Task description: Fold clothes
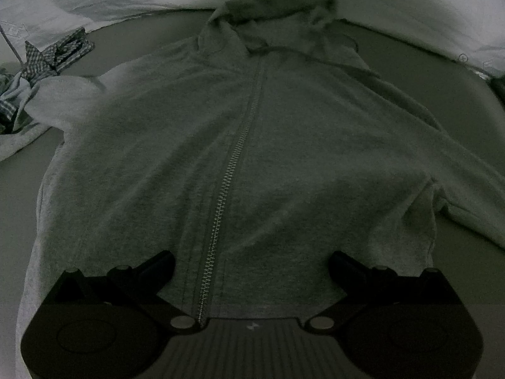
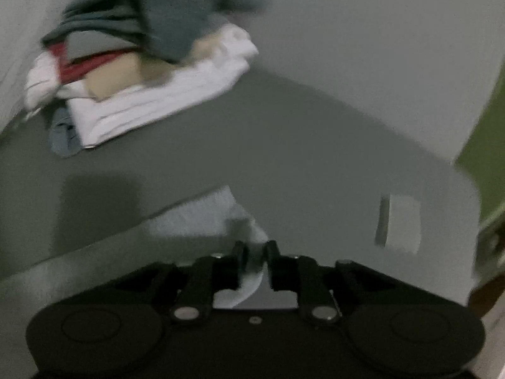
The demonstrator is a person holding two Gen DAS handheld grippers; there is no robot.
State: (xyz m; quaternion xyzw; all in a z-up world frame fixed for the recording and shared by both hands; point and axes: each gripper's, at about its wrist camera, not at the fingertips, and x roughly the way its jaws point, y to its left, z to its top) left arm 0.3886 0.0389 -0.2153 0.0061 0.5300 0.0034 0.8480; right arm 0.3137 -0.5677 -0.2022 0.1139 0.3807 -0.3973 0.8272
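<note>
The grey zip jacket (image 1: pixel 240 145) lies flat, front up, on the bench (image 1: pixel 19 170), with the left gripper (image 1: pixel 251 260) spread wide above its hem. The right gripper (image 2: pixel 254 249) stands narrow around the sleeve cuff (image 2: pixel 252 281) (whether the pads press is unclear). Grip the cuff firmly before folding the sleeve across the chest.

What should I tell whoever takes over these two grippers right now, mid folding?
Left gripper: jaws wide open above the hem of the grey zip hoodie, holding nothing.
Right gripper: jaws narrowly apart with pale cloth between them; grip unclear in the blurred view.
Done: a stack of folded clothes sits farther back.
Left: the hoodie lies flat, zipped, sleeves out, unfolded; a loose checked garment waits beside it.
</note>
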